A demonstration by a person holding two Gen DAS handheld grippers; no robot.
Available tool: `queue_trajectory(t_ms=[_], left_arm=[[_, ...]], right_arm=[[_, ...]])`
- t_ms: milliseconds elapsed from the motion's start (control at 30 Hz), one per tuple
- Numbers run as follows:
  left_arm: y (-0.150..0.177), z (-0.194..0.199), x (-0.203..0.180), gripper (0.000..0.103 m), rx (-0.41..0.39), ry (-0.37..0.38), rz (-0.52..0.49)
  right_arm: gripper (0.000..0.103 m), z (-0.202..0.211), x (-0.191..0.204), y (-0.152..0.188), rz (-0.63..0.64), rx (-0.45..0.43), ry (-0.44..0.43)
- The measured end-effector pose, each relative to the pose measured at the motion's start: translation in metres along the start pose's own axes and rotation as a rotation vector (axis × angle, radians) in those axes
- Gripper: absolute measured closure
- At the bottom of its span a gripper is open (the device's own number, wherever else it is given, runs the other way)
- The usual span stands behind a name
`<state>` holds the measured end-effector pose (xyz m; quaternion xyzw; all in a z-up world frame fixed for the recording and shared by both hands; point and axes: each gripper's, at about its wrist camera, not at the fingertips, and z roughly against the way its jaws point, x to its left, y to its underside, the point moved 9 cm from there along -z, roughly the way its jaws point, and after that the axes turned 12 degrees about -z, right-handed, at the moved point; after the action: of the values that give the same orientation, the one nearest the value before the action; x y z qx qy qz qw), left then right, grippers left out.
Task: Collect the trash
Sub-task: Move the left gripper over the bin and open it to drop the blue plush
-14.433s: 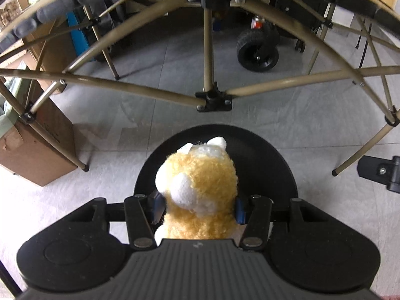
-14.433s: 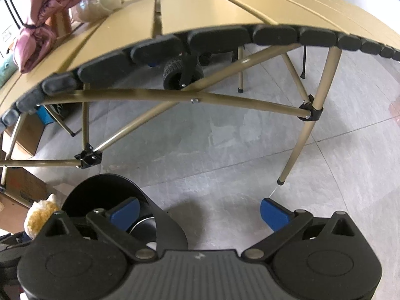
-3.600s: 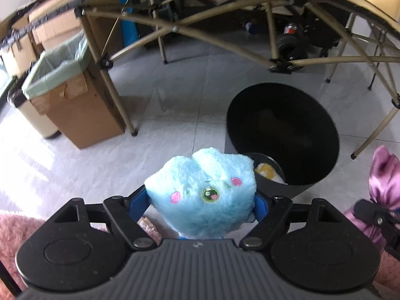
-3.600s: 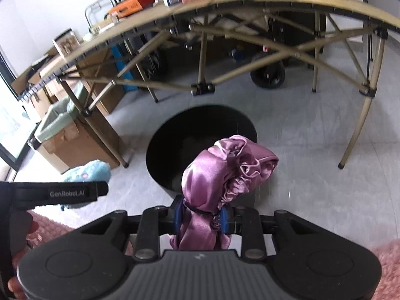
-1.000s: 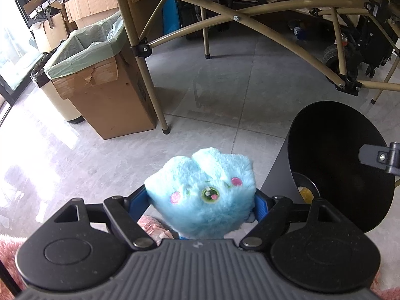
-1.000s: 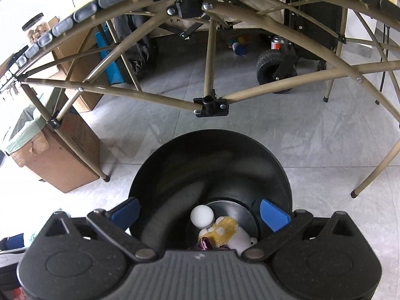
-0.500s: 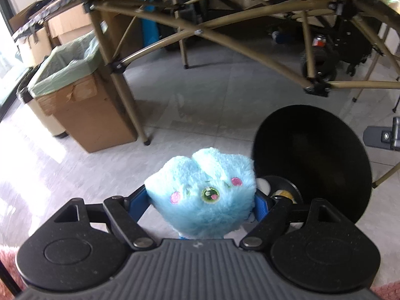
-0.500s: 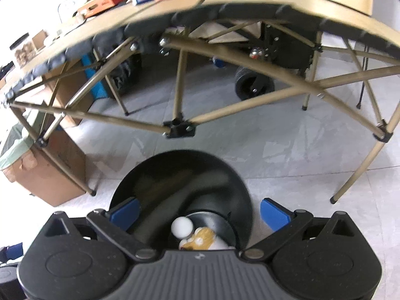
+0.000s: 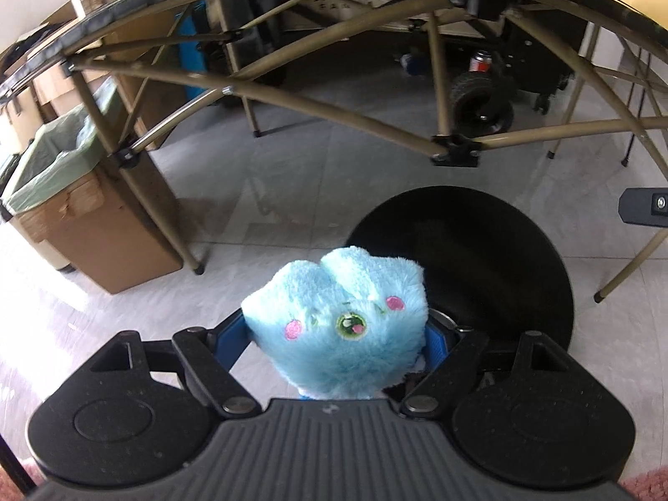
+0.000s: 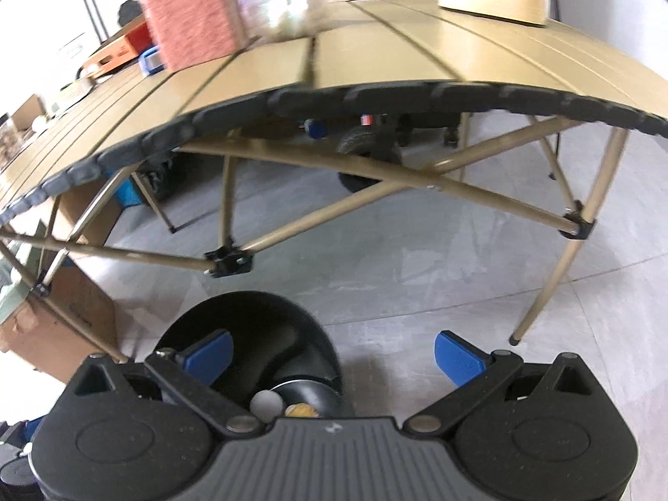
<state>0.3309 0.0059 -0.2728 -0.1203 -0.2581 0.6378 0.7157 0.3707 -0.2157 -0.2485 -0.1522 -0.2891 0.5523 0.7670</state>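
The left gripper (image 9: pixel 336 336) is closed tight on a fluffy blue toy (image 9: pixel 338 325). The blue pads (image 9: pixel 436 340) press on both sides of it. The toy has pink cheeks & a green eye, and it faces up at the camera. It sits just by the near edge of the black bin (image 9: pixel 501 250), w/ its right side over the bin's dark mouth. The bin stands on the gray tile floor (image 9: pixel 292 192), in front of the tan folding table (image 9: pixel 334 96).

The right gripper (image 10: pixel 334 355) is wide open w/ nothing in it. Its two blue pads (image 10: pixel 457 357) sit far apart. The left pad hangs over the bin (image 10: pixel 250 321); the right pad is over bare floor (image 10: pixel 417 275). Down in the bin you can see a white ball (image 10: pixel 266 402) & a bit of yellow fuzzy stuff (image 10: pixel 301 409), side by side at the bottom.

On the left, next to a table leg, is a cardboard box w/ a green bag (image 9: pixel 62 158) in it. On the table top (image 10: pixel 375 50) there is a pink block (image 10: pixel 190 12), a white crumpled thing (image 10: pixel 292 12) & a flat red box (image 10: pixel 121 46). A black wheel (image 9: pixel 480 104) shows under the table, far back.
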Motion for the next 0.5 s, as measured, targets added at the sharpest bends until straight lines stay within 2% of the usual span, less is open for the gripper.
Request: queue_trajectory(t_ms=[267,500], left_arm=[[-0.018,-0.005,-0.032,0.021,-0.011,0.049,-0.051],[-0.028,-0.014,-0.061,0.021,0.017,0.103,-0.095]], right_arm=[[0.0,0.007,-0.023,-0.014,-0.046,-0.025,0.019],[0.0,0.004,-0.037,-0.017,-0.062,-0.025,0.05]])
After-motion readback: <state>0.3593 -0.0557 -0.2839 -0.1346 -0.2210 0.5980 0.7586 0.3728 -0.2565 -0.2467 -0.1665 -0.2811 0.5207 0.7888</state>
